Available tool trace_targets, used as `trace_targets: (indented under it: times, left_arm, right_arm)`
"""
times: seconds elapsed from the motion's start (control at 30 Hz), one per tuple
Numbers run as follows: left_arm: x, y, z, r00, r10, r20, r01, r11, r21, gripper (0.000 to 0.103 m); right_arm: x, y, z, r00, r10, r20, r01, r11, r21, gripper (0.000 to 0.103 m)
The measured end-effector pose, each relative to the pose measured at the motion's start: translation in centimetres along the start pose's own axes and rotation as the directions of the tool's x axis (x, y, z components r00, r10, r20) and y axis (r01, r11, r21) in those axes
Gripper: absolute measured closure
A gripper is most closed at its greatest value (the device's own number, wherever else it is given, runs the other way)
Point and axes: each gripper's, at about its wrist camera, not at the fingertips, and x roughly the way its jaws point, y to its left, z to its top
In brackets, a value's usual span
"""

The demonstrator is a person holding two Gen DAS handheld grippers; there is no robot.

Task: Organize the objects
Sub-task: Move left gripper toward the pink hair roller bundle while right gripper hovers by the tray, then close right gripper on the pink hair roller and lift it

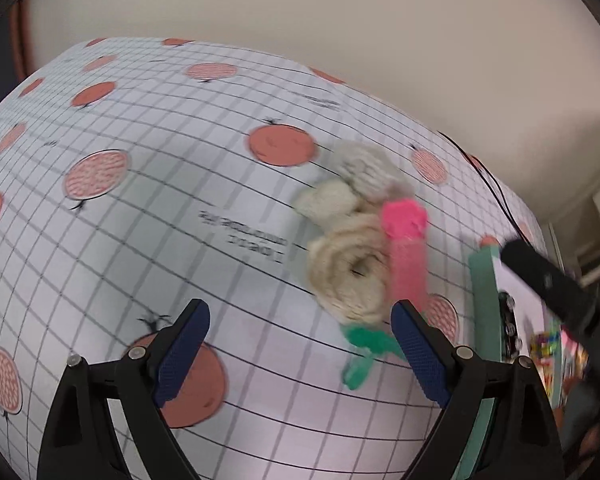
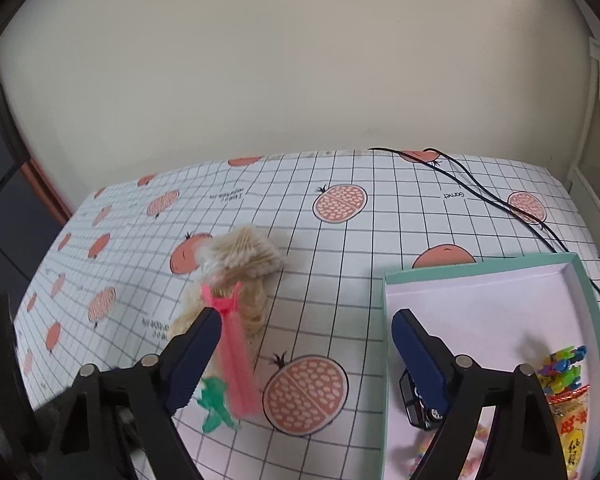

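Both grippers gape wide, empty: left gripper [image 1: 300, 344], right gripper [image 2: 306, 354]. Knitted doll [image 2: 236, 280] lies on table [image 2: 340, 272], box [image 2: 480, 300] at its 3 o'clock.

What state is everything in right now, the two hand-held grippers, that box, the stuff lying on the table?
Left hand-held gripper: open, empty.
Right hand-held gripper: open, empty.
Box: open-topped, partly filled, on the table.
Toy car: upright inside the box.
Snack packet: lying in the box.
Cotton swab bundles: loose on the table, outside the box.
Pink clip: lying beside the bundles.
Black cable: trailing across the table.
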Motion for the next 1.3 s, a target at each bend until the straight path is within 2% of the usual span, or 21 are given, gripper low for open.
trace_targets:
  times: [0.23, 0.37, 0.6, 0.93, 1.07, 1.2, 1.3]
  left_arm:
    - [0.2, -1.2, -0.4, 0.997, -0.072, -0.002, 0.072, 0.997, 0.014, 0.011]
    - [0.5, -2.2, -0.7, 0.998, -0.062, -0.001, 0.062, 0.996, 0.066, 0.011]
    - [1.2, -2.9, -1.1, 0.999, -0.032, -0.005, 0.032, 0.997, 0.064, 0.011]
    - [0.5, -0.4, -0.4, 0.999, -0.031, 0.035, 0.032, 0.998, -0.046, 0.011]
    - [0.0, 0.5, -0.2, 0.999, -0.002, 0.053, 0.006, 0.997, -0.074, 0.011]
    - [-0.2, 2.4, 0.0, 0.998, 0.035, 0.053, -0.026, 0.987, -0.161, 0.011]
    - [0.1, 4.3, -0.1, 0.999, 0.011, 0.032, -0.003, 0.966, -0.258, 0.011]
  right_arm:
    - [0.4, -0.8, -0.8, 1.0, 0.004, 0.007, -0.005, 1.0, 0.016, 0.014]
    - [0.7, -1.3, -1.0, 1.0, 0.002, -0.001, -0.002, 1.0, 0.03, 0.014]
    - [0.7, -1.0, -1.1, 1.0, 0.021, -0.005, -0.021, 1.0, 0.02, 0.014]
    - [1.5, 0.2, -1.5, 0.998, 0.05, -0.024, -0.05, 0.999, 0.004, 0.014]
    - [1.8, 0.6, -1.5, 0.998, 0.066, -0.022, -0.066, 0.998, 0.019, 0.015]
    - [2.1, 0.5, -1.6, 0.996, 0.078, -0.033, -0.077, 0.996, 0.04, 0.019]
    - [2.5, 0.8, -1.9, 0.996, 0.076, -0.054, -0.075, 0.997, 0.021, 0.02]
